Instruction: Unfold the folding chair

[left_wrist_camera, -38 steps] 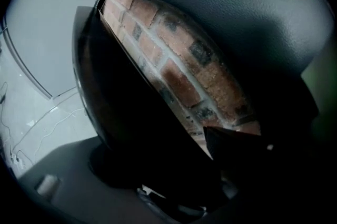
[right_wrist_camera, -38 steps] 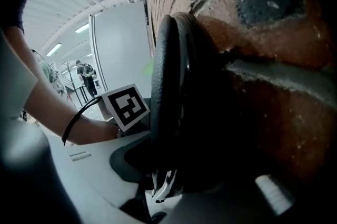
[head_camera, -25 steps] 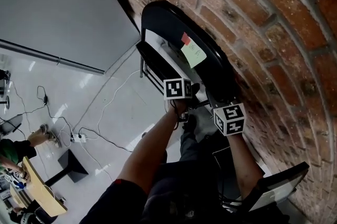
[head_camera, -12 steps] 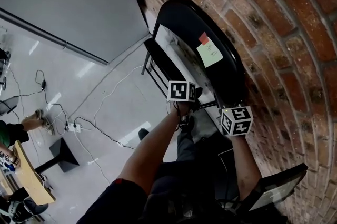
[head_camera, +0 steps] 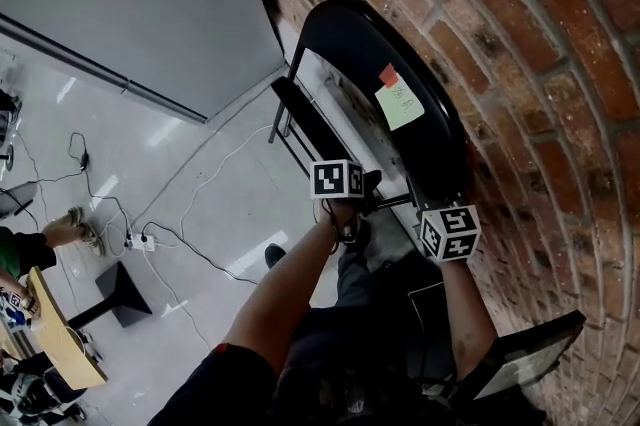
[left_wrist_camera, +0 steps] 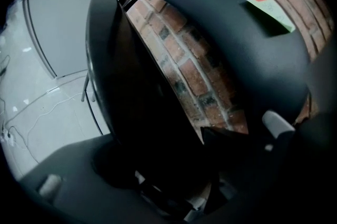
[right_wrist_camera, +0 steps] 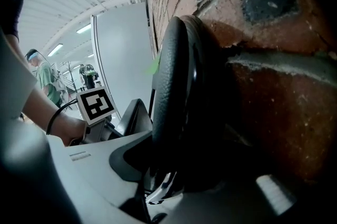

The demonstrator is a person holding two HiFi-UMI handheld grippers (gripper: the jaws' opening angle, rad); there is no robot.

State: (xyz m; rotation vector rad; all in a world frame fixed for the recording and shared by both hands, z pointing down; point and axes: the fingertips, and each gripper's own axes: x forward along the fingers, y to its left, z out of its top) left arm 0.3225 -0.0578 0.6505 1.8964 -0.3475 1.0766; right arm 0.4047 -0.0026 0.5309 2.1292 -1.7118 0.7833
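Clamps the right hand-held gripper (right_wrist_camera: 174, 175) on the rim of the back (right_wrist_camera: 176, 86), with both jaws pressed to the black edge low down. Straddles the seat (left_wrist_camera: 142, 112) with the left hand-held gripper (left_wrist_camera: 163, 157), opening its jaws wide around that panel; leaves a little daylight between the seat and the pale pad (left_wrist_camera: 276, 124) on the back's side. Sets the left hand-held gripper just beside the right one, a touch farther out from the body, with bare forearms (head_camera: 290, 294) behind both.

Just past the jaws: the chair (head_camera: 370, 64), black, upright, only partly unfolded. Parts seat from back in a narrow wedge ahead of the left hand-held gripper, with brick visible through the gap. Stands hard up against the brick wall (head_camera: 520, 34), right behind the right hand-held gripper. Carries a green note (head_camera: 398, 104) and a small red tag (head_camera: 388, 74) on the back's face, beyond both hand-held grippers, with the tag at the note's upper corner. Plants thin metal legs (head_camera: 271, 126) on the floor beyond the left hand-held gripper.

Farther out, on the left hand-held gripper's outer side: pale glossy floor (head_camera: 220, 184), loose cables (head_camera: 200, 259) and a power strip (head_camera: 128, 241). Farthest off, a grey panel (head_camera: 120, 4) next to the wall, and at the far edge a wooden tabletop (head_camera: 65, 344) with a person (head_camera: 30, 259) beside it.
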